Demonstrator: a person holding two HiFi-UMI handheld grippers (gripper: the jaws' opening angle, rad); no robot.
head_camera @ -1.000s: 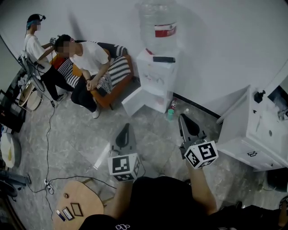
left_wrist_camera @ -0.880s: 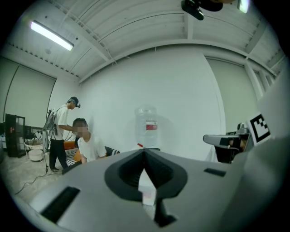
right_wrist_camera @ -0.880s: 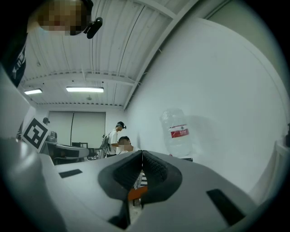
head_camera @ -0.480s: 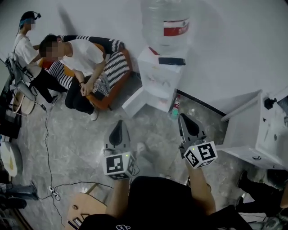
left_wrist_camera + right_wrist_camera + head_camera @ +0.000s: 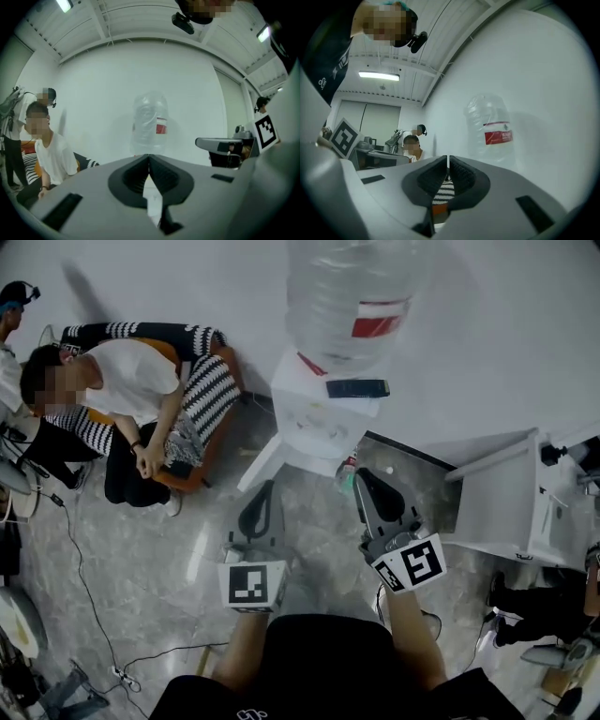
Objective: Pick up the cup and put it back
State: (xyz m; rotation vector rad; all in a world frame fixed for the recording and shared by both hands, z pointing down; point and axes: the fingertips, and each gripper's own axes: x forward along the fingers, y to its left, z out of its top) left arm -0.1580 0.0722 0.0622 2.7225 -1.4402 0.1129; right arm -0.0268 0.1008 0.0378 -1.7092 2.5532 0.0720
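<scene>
Head view: cup not made out in any view, so its place cannot be told. Left gripper [image 5: 266, 491] clenched, nothing between the jaws. Right gripper [image 5: 362, 476] clenched too, also empty. Both point toward the water dispenser [image 5: 314, 418]. A dark flat device [image 5: 357, 388] lies at the right edge of the dispenser's top.

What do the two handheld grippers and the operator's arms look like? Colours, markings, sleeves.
The left gripper and right gripper match: grey wedge bodies, black tapered jaws, ribbed black pads. Each carries a white cube with black square markers. No cables show. The person wears a black top; forearms bare.
</scene>
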